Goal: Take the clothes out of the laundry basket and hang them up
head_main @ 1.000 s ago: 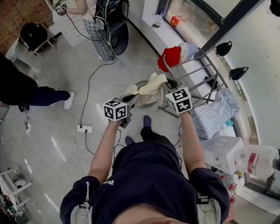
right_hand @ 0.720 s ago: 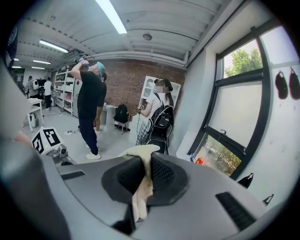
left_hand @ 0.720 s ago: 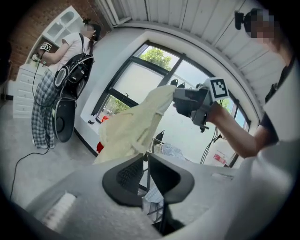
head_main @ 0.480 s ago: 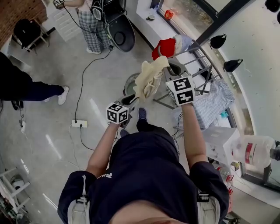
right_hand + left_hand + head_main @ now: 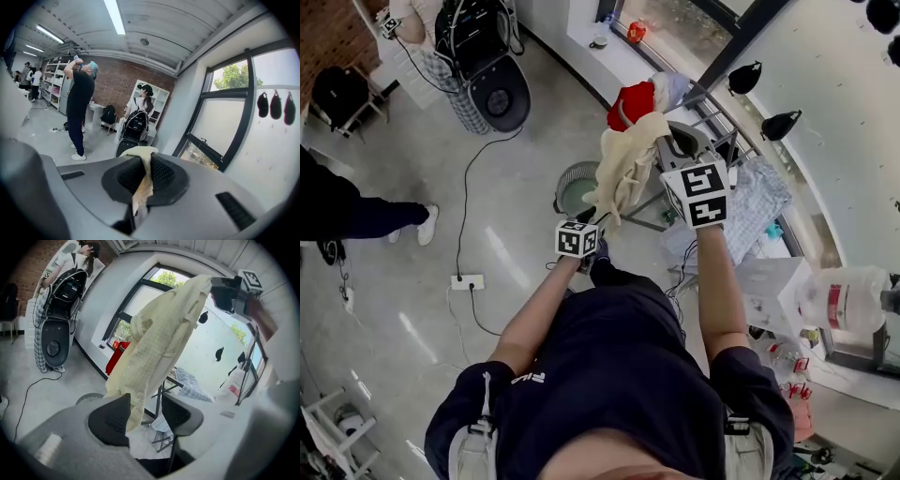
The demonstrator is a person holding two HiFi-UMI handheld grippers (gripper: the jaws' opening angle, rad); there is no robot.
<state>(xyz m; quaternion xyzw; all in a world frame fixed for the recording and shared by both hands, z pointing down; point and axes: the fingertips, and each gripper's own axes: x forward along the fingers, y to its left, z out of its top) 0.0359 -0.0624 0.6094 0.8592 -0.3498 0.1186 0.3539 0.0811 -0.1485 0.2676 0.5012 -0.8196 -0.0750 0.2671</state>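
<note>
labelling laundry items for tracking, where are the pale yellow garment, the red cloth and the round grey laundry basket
pale yellow checked garment (image 5: 623, 164): head view, middle of the hanging fabric
red cloth (image 5: 634, 103): head view, its centre
round grey laundry basket (image 5: 562, 192): head view, left rim

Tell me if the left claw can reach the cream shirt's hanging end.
Probably yes. The left claw, whose jaws have just been opening, has the cream shirt's lower end hanging between them; the right claw holds the top.
</note>
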